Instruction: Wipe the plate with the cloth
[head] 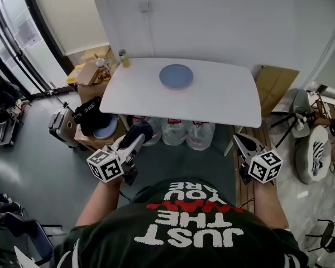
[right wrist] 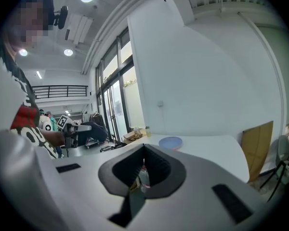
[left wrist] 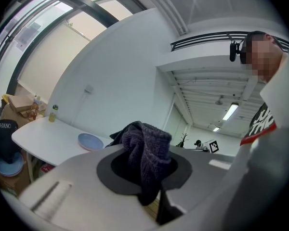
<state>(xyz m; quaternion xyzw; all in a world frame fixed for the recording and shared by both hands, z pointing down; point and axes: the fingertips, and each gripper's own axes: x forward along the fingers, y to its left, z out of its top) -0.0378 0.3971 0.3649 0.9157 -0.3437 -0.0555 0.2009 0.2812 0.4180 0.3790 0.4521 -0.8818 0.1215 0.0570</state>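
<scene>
Your left hand-held gripper is clamped on the dark knitted cloth, your right hand-held gripper has its jaws together and empty, and both are short of the tabletop, so bring the cloth down flat onto the blue plate toward its far side.

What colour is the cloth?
The cloth is dark bluish-purple, best seen in the left gripper view.

**Count of the things in view**

There is one white table, and on it are one blue plate and one small bottle. Under the table stand three big clear water jugs. The person holds two grippers, the left gripper and the right gripper. Each carries one marker cube, so two cubes. There is one dark cloth.
</scene>
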